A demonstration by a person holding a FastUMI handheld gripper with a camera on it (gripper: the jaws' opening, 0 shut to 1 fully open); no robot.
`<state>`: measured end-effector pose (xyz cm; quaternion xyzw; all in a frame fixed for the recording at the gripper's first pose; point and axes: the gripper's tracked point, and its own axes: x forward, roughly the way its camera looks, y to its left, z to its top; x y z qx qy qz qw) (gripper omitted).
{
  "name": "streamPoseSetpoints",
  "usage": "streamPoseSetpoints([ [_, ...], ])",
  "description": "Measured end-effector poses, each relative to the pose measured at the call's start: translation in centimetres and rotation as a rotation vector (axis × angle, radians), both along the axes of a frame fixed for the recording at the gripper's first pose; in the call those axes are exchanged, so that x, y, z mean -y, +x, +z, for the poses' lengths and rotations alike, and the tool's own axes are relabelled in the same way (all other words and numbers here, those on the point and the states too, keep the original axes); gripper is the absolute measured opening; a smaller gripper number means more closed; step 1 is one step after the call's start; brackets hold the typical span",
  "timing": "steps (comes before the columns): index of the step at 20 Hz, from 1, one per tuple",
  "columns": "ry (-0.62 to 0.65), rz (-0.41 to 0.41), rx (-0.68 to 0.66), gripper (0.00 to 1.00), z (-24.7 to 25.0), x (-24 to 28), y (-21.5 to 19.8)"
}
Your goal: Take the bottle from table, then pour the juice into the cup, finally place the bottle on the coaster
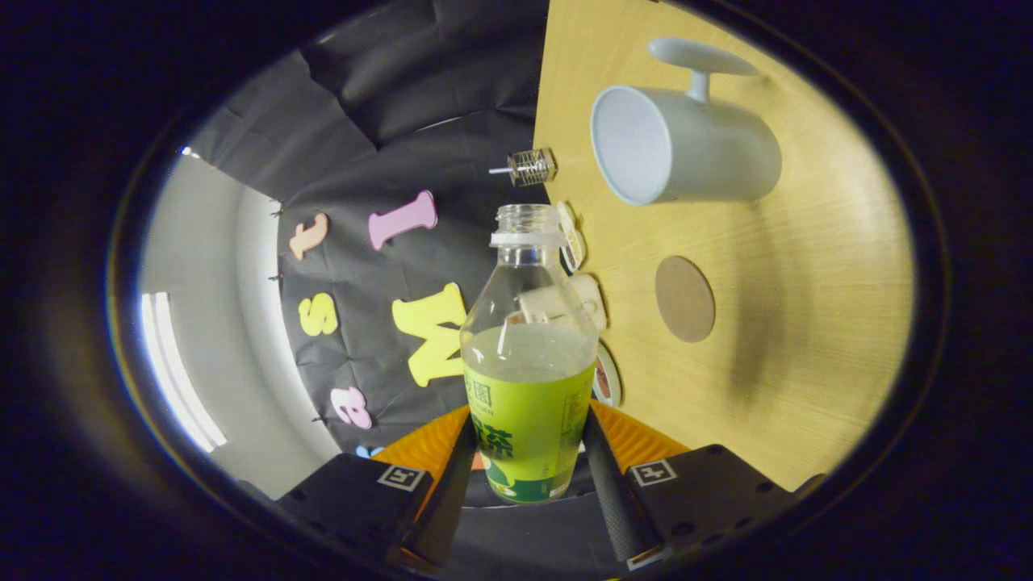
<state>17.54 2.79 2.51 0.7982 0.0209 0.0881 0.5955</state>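
A staged recording booth, not a lived-in home: black cloth (420,105) hangs as the wall behind a plain wooden table (807,266), which carries just a few props, a white cup (686,145) and a round coaster (684,298).

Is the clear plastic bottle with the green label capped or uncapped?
Uncapped. The clear plastic bottle with the green label, clamped by the gripper, shows a bare threaded neck with no cap above its white ring.

bottle (526,355): clear glossy plastic | cup (686,145): smooth matt grey | table (807,307): wood-grain | coaster (684,298): matt brown
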Motion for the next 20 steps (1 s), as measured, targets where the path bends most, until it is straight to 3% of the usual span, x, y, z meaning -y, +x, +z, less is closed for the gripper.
streamPoseSetpoints([
  [20, 0.141, -0.003, 0.027, 0.77, 2.2, 1.3, 0.3],
])
